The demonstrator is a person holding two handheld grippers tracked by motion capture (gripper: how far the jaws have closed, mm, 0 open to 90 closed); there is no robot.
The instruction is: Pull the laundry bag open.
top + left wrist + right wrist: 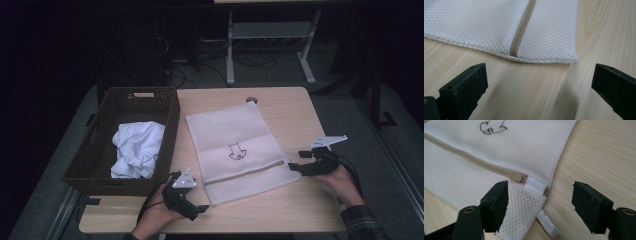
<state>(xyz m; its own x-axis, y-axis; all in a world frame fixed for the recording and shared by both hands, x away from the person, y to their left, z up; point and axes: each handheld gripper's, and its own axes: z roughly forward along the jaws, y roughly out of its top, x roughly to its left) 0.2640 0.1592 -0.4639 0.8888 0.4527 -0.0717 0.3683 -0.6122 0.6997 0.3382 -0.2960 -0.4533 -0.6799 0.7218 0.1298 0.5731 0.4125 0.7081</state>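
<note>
Mesh bag (240,150) lies flat, zipped.

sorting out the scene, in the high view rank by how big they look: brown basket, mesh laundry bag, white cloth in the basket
1. brown basket
2. mesh laundry bag, close to the basket in spread, so the top two are not certain
3. white cloth, clearly smallest
</note>
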